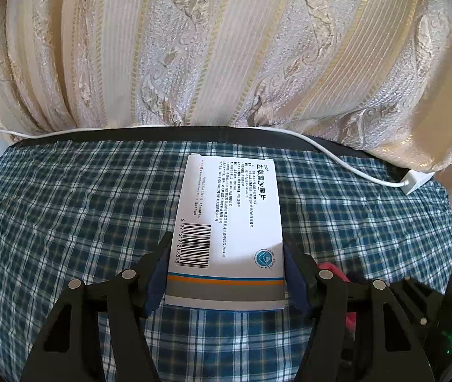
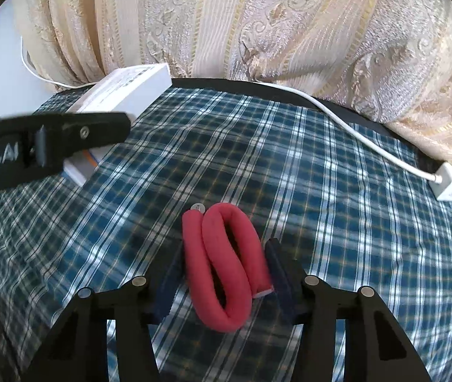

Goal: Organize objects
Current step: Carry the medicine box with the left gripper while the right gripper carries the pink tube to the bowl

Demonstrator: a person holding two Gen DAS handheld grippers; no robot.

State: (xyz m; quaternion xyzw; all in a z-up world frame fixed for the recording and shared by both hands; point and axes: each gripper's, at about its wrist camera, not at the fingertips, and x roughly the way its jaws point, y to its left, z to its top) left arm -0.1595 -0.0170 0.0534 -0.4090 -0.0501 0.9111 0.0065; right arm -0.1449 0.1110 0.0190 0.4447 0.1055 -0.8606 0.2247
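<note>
The white box (image 1: 226, 232) was held lengthwise between the left gripper's (image 1: 226, 273) fingers toward the tabletop's (image 2: 289, 159) far edge, while the folded red foam roll (image 2: 222, 264), its long axis running away from the right gripper (image 2: 222, 273), was flanked by half-closed fingers.

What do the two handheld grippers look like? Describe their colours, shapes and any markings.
Both the left gripper and right gripper have glossy black angular linkage arms with round silver pivot pins and triangular cut-outs. Their fingers carry dark navy fabric-like pads. In the right wrist view, the left gripper's side shows partly hidden white lettering.
</note>
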